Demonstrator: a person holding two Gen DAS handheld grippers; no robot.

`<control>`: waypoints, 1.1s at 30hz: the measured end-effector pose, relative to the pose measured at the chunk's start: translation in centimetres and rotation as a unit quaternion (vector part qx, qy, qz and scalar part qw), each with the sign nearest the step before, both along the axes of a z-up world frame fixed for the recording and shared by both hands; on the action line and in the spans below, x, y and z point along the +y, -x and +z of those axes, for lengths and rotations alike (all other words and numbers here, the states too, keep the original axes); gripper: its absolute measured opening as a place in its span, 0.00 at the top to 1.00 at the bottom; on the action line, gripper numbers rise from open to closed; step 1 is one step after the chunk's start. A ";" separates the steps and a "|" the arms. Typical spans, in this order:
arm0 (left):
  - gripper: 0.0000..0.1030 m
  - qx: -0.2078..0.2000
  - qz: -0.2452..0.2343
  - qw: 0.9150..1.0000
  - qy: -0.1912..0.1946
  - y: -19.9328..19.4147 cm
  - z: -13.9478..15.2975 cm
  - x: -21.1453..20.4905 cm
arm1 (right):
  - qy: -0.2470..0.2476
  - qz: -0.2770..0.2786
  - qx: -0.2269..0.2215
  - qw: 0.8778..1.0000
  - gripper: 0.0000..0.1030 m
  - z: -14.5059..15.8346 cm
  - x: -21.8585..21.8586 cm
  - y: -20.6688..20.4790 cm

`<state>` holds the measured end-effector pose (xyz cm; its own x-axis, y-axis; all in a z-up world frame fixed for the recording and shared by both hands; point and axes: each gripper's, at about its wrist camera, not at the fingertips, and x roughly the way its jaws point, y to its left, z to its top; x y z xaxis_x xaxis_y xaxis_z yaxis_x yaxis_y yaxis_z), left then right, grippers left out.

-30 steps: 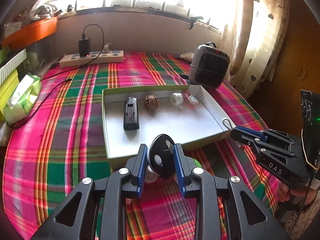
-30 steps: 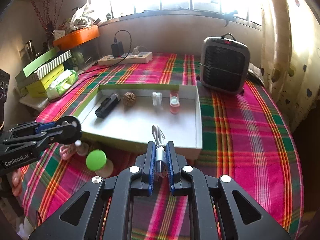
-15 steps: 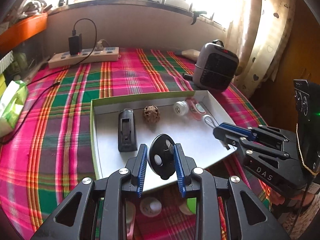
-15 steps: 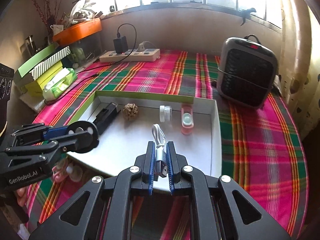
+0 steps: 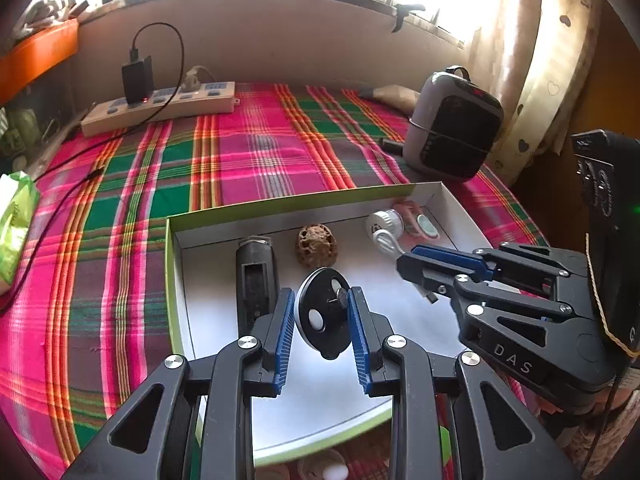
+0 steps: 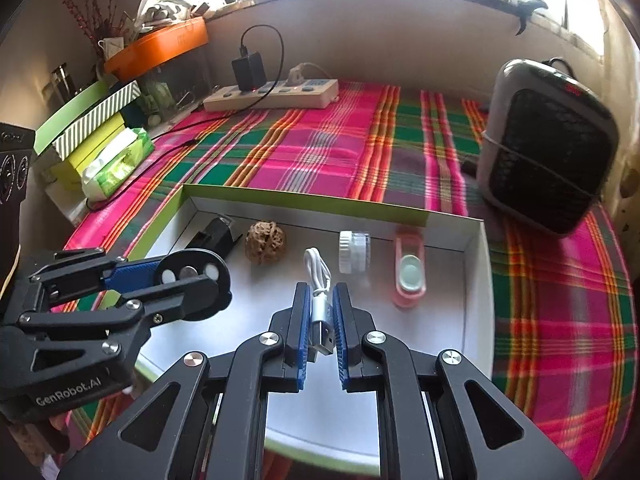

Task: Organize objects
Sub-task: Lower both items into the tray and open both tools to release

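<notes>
My left gripper [image 5: 322, 300] is shut on a round black disc [image 5: 322, 322] with white dots, held above the white tray [image 5: 208, 272]; the disc also shows in the right wrist view [image 6: 192, 280]. My right gripper [image 6: 320, 300] is shut on a white USB cable [image 6: 318, 276] with a silver plug, also over the tray [image 6: 474, 288]. The right gripper shows in the left wrist view [image 5: 412, 262]. In the tray lie a black holder [image 5: 256, 276], a walnut [image 6: 265, 241], a small white jar [image 6: 354, 250] and a pink case [image 6: 409, 272].
A grey heater [image 6: 548, 144] stands at the back right. A power strip [image 6: 276, 94] with a black charger lies at the back. Green boxes and a tissue pack [image 6: 116, 160] sit at the left. Small loose items [image 5: 320, 470] lie in front of the tray.
Both grippers have moved forward from the tray's front edge to over the tray's inside, each still holding its object.
</notes>
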<state>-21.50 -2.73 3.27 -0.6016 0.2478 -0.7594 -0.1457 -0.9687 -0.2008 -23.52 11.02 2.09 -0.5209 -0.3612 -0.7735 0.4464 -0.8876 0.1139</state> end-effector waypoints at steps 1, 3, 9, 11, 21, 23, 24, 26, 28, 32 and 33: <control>0.76 -0.001 0.001 1.000 0.001 0.1 -0.1 0.0 | -0.001 0.000 -0.001 1.000 0.88 -0.1 -0.1 0.2; 0.76 -0.004 -0.001 1.000 0.005 0.4 -0.2 0.0 | -0.004 0.004 -0.005 1.000 0.88 -0.3 -0.3 0.6; 0.76 -0.016 -0.001 1.000 0.007 1.3 -0.8 -0.1 | -0.014 0.009 -0.007 1.000 0.88 -0.7 -0.9 1.3; 0.76 -0.020 0.000 1.000 0.009 1.5 -0.9 -0.2 | -0.018 0.009 -0.006 1.000 0.88 -0.8 -1.0 1.4; 0.76 -0.024 0.001 1.000 0.017 2.0 -1.2 -0.3 | -0.032 0.008 -0.008 0.999 0.88 -1.2 -1.4 2.0; 0.76 -0.025 0.000 1.000 0.018 2.0 -1.2 -0.3 | -0.033 0.008 -0.010 0.999 0.88 -1.3 -1.5 2.0; 0.76 -0.024 0.000 1.000 0.018 2.0 -1.2 -0.3 | -0.034 0.009 -0.010 0.999 0.88 -1.4 -1.5 2.0; 0.76 -0.024 0.001 1.000 0.021 2.0 -1.2 -0.2 | -0.035 0.009 -0.010 0.999 0.88 -1.4 -1.5 2.0; 0.76 -0.023 0.000 0.999 0.023 2.0 -1.3 -0.2 | -0.035 0.009 -0.010 0.999 0.88 -1.5 -1.5 2.1; 0.76 -0.023 -0.002 0.999 0.027 2.1 -1.3 0.0 | -0.038 0.013 -0.008 0.999 0.88 -1.5 -1.7 2.0; 0.76 -0.022 -0.002 0.999 0.030 2.0 -1.3 0.0 | -0.038 0.013 -0.007 0.999 0.88 -1.5 -1.7 2.0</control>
<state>-23.53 -2.69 1.98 -0.5670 0.2025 -0.7984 -0.1414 -0.9788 -0.1479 -25.49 9.31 0.55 -0.4999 -0.3147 -0.8069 0.4689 -0.8816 0.0534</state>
